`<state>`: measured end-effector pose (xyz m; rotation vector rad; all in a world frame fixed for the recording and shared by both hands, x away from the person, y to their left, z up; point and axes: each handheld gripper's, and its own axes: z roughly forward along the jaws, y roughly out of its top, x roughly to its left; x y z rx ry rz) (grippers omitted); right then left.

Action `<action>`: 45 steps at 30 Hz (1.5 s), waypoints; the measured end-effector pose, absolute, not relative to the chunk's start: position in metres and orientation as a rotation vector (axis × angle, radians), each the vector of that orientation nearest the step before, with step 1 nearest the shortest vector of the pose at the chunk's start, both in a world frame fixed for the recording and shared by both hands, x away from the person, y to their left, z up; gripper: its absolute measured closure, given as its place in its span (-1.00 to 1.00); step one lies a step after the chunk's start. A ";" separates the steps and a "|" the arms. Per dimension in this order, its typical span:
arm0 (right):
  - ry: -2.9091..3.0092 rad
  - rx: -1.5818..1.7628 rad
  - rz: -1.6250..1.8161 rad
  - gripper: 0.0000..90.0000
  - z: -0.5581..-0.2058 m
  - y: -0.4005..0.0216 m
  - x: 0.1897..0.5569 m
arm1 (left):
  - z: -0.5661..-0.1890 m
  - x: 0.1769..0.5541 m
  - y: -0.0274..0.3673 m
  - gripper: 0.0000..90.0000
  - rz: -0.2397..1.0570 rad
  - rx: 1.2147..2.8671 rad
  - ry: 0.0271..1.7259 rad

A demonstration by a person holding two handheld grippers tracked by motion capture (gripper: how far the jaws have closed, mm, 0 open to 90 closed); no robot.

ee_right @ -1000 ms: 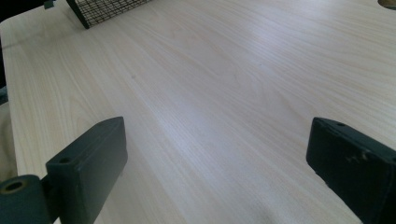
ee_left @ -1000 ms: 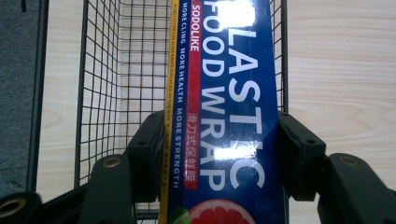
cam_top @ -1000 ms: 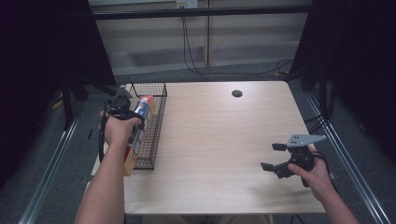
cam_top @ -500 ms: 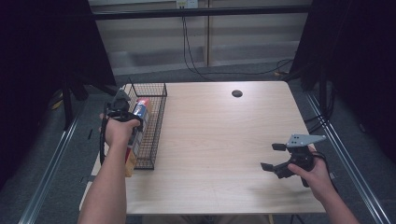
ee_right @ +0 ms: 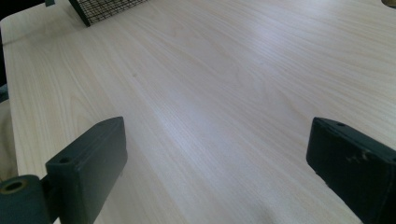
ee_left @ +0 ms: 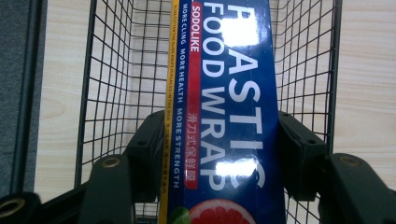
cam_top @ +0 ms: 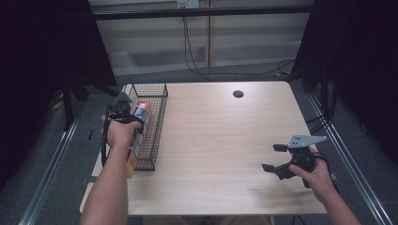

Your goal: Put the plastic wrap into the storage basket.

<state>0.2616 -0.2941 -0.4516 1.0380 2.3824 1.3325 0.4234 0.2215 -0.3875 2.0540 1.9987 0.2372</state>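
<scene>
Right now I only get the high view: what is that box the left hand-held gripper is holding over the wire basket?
Observer: The left gripper view reads its label: a blue plastic wrap box, printed "PLASTIC FOOD WRAP".
Operator: Is it really gripped, or just resting there?
Observer: Gripped. The left hand-held gripper has one black pad pressed on each long side of the box.
Operator: What lies under it?
Observer: The wire basket, with bare mesh beneath the box.
Operator: And the other hand?
Observer: The right hand-held gripper has its jaws wide apart, with nothing but bare table between them.
</scene>
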 end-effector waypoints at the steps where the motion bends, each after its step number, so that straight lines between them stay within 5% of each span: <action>1: 2.381 1.036 1.333 -0.89 -0.452 -0.294 0.262 | -0.388 0.424 0.221 -0.06 0.235 2.054 2.000; 45: 2.389 1.034 1.325 -0.89 -0.452 -0.291 0.261 | -0.385 0.425 0.218 -0.25 0.240 2.065 1.949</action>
